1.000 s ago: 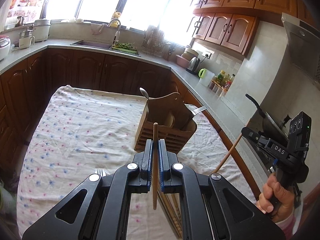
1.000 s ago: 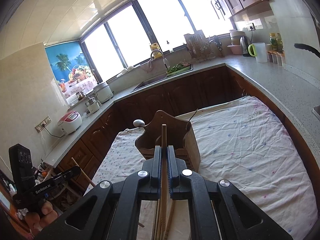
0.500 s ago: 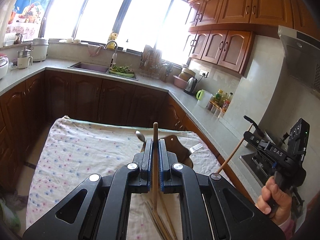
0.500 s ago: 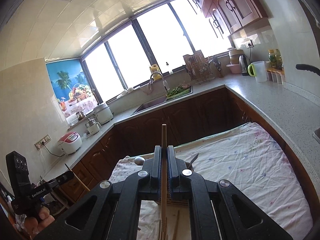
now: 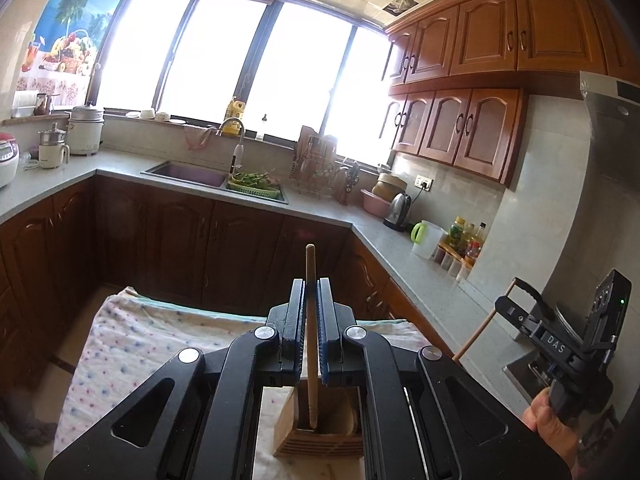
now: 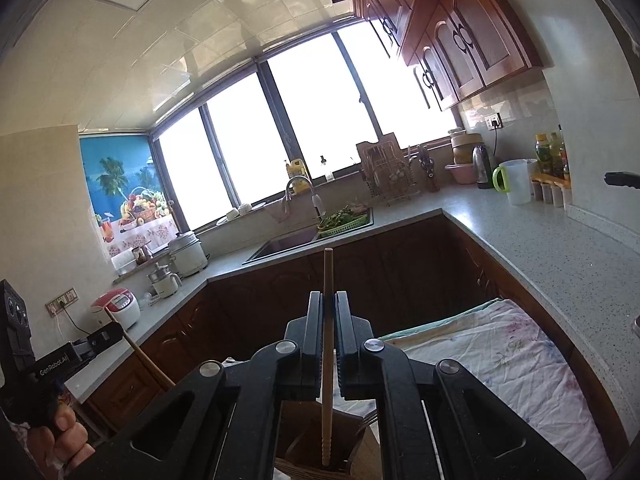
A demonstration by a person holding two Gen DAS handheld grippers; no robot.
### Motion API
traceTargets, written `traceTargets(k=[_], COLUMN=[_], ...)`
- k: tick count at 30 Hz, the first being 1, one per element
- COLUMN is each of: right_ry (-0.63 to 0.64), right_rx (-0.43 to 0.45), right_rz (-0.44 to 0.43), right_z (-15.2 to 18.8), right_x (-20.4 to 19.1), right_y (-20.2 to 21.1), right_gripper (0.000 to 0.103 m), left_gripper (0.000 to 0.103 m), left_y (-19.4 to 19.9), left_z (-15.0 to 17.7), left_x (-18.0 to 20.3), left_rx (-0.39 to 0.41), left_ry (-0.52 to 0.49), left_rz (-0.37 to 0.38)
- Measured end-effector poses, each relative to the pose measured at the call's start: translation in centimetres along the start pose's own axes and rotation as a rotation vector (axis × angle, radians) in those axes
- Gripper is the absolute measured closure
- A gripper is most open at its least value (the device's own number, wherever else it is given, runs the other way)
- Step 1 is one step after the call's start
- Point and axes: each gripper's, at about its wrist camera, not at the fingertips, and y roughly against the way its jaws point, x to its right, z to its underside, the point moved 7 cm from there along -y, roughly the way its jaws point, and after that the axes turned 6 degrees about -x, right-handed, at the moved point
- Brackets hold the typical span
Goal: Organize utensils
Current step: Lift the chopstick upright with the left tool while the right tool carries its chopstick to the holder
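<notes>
My left gripper (image 5: 310, 292) is shut on a wooden chopstick (image 5: 310, 264) held upright, its lower end hanging over the wooden utensil holder (image 5: 320, 436) on the table. My right gripper (image 6: 328, 304) is shut on a second wooden chopstick (image 6: 328, 272), also upright, its lower tip above the same holder (image 6: 304, 440). Each gripper shows in the other's view, the right one (image 5: 560, 340) at the right edge, the left one (image 6: 60, 356) at the left edge, both held high beside the table.
A floral cloth (image 5: 132, 340) covers the table (image 6: 500, 352). Grey counters (image 5: 400, 248) wrap around behind, with a sink (image 5: 188, 172), kettle (image 5: 398, 206), white jug (image 5: 428, 238), bottles and rice cookers (image 6: 116, 306). Wooden cabinets hang at the upper right.
Both grippers have risen and tilted up with their chopsticks. The holder has slid from the middle of each view to below the jaws; the chopsticks' lower ends now hang over it.
</notes>
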Motion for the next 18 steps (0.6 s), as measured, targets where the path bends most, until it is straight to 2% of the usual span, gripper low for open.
traceTargets(k=[4,10,15,18], right_ry=[-0.01,-0.029,-0.035,-0.04], right_rx=[-0.022,-0.06,-0.106,-0.121], right_rz=[0.011,0.017,0.026,0.031], right_z=[1.9,4.6,6.5,7.1], right_x=[0.8,1.6,2.1,2.4], right_y=[-1.7,-3.6,-4.9,-5.3], right_gripper=[0.098,0.098,0.098,0.098], left_gripper=[0.099,0.099,0.099,0.098], left_y=[-2.3,-5.3,-7.1,-7.2], left_z=[1.4,4.8,7.5,7.8], left_x=[-0.8,-0.9,-1.1,-1.1], left_rx=[-0.012,-0.076,-0.141,-0.142], left_ry=[0.028,0.028,0.027,0.012], left_rz=[-0.017,-0.028,-0.035,-0.044])
